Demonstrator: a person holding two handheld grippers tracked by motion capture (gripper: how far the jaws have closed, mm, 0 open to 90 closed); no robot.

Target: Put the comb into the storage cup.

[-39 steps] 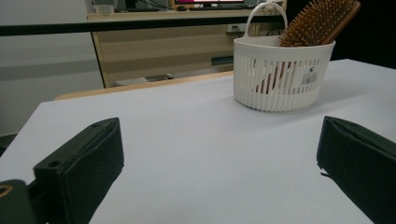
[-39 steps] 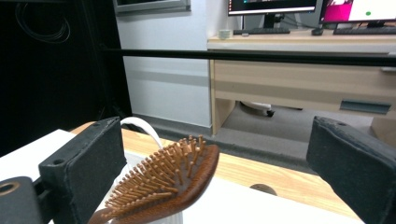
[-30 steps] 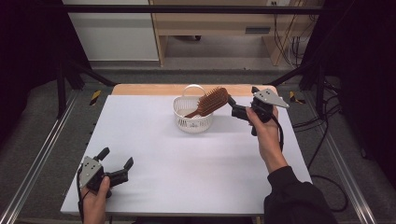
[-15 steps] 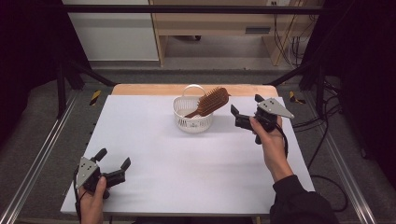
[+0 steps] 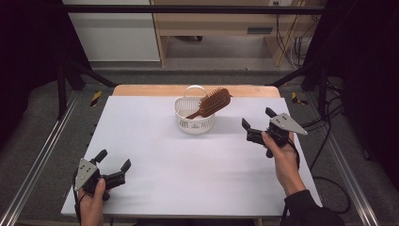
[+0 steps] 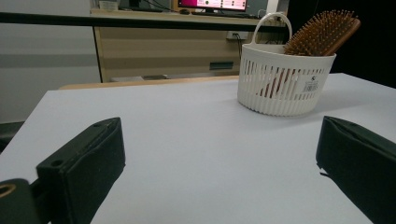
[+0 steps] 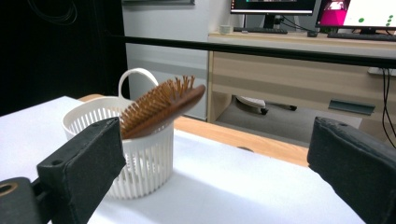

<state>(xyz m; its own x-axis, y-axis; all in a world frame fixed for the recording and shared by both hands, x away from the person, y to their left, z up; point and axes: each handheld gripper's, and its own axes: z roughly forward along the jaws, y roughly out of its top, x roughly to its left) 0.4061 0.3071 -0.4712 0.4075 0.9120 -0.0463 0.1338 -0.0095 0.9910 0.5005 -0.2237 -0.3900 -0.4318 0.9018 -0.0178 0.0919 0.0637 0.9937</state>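
A white slatted basket (image 5: 194, 123) with a loop handle stands at the far middle of the white table (image 5: 155, 150). A brown wooden hairbrush (image 5: 212, 103) leans in it, its bristled head sticking out over the right rim. The same basket (image 6: 280, 86) and hairbrush (image 6: 323, 32) appear ahead in the left gripper view, and the basket (image 7: 140, 163) and hairbrush (image 7: 161, 108) at the left of the right gripper view. My right gripper (image 5: 257, 119) is open and empty, to the right of the basket. My left gripper (image 5: 113, 161) is open and empty at the near left corner.
Metal rails (image 5: 37, 165) run along both sides of the table. A wooden desk (image 5: 226, 28) and cables (image 5: 329, 122) lie beyond the far and right edges. A black bar (image 7: 261, 49) crosses behind the table, with monitors (image 7: 299, 7) farther back.
My right gripper has drawn back from the hairbrush, toward the near right, and the brush stays leaning in the basket. My left gripper has barely moved.
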